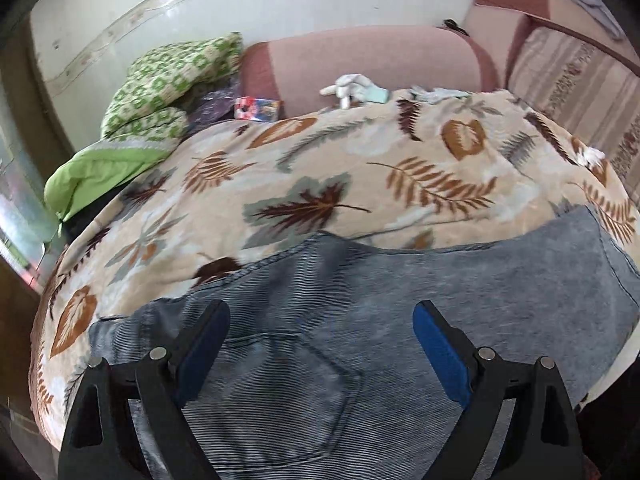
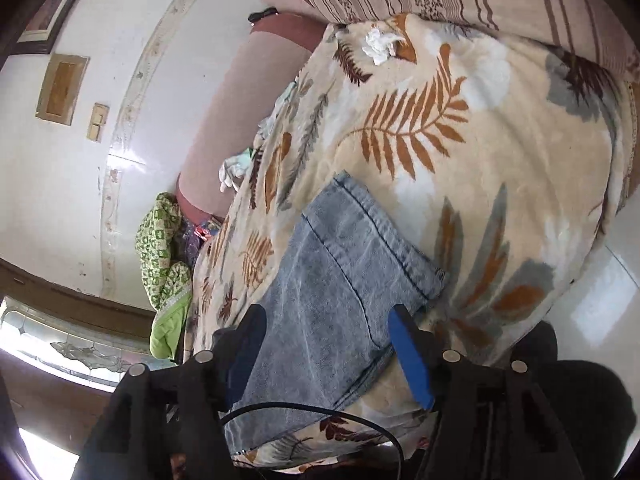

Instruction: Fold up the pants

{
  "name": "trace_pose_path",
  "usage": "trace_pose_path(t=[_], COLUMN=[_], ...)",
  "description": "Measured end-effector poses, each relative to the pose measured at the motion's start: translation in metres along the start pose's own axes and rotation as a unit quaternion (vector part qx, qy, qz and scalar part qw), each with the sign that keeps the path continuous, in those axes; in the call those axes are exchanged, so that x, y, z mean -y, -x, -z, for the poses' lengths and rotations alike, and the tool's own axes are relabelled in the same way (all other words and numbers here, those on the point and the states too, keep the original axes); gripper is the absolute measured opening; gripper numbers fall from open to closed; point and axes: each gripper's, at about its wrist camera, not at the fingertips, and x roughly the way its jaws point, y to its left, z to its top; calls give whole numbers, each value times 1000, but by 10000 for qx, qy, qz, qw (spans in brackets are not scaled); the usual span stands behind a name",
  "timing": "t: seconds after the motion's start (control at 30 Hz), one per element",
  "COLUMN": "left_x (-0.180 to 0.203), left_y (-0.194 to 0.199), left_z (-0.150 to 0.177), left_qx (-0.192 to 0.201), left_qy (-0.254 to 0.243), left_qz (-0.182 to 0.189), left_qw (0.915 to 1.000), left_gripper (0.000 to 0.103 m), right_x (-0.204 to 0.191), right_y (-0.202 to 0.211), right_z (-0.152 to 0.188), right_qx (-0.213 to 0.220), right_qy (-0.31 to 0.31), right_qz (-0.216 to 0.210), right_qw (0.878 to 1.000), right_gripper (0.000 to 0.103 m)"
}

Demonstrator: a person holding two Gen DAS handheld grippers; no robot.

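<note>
So the big thing here is the leaf-print blanket [image 1: 320, 168] covering the bed, cream with brown and orange fern leaves all over it. Behind it sits a pinkish sofa back [image 1: 360, 64], and a green patterned quilt [image 1: 160, 88] is bunched up at the far left corner.

The pants [image 1: 360, 320] are light grey-blue washed denim, lying flat on the blanket at the near edge. In the left wrist view a back pocket [image 1: 280, 392] faces up right between the jaws of the left gripper [image 1: 320, 312], which are spread wide and hovering over the denim, not pinching anything. In the right wrist view the right gripper [image 2: 326, 312] has its jaws spread too, with the pants running between them and a stitched hem end [image 2: 348, 196] pointing away up the blanket.

There's a small colourful packet [image 1: 256, 109] by the sofa, but its print is too blurry to read. No readable label on the denim either.
</note>
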Motion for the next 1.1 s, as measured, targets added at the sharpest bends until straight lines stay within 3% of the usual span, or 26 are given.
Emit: trace_pose_path(t=[0.2, 0.33, 0.57, 0.7, 0.77, 0.8, 0.83, 0.97, 1.1], left_x=[65, 91, 89, 88, 87, 87, 85, 73, 62], left_y=[-19, -35, -47, -46, -46, -45, -44, -45, -42], left_z=[0, 10, 14, 15, 15, 15, 16, 18, 14], left_qx=[-365, -692, -905, -908, -939, -959, -951, -1010, -987], left_qy=[-577, -817, -617, -629, -601, -604, -613, -459, -347], left_qz=[434, 592, 671, 642, 647, 663, 671, 684, 615], left_qw=[9967, 9925, 9917, 9918, 9917, 9913, 9913, 9915, 9926], left_gripper=[94, 94, 94, 94, 94, 94, 94, 94, 94], right_x=[31, 53, 56, 48, 47, 48, 50, 54, 22], right_y=[-32, -43, -48, -49, -48, -47, -47, -42, -31], right_z=[11, 9, 6, 8, 9, 9, 8, 7, 11], right_qx=[-258, -16, 406, 593, 732, 786, 792, 807, 1023], right_qy=[-521, -1022, -1071, -876, -896, -875, -860, -975, -352], right_qz=[372, 280, 126, 263, 312, 368, 347, 73, 177], right_qw=[9976, 9944, 9933, 9940, 9928, 9924, 9925, 9919, 9940], right_gripper=[66, 68, 68, 66, 53, 28, 20, 18, 15])
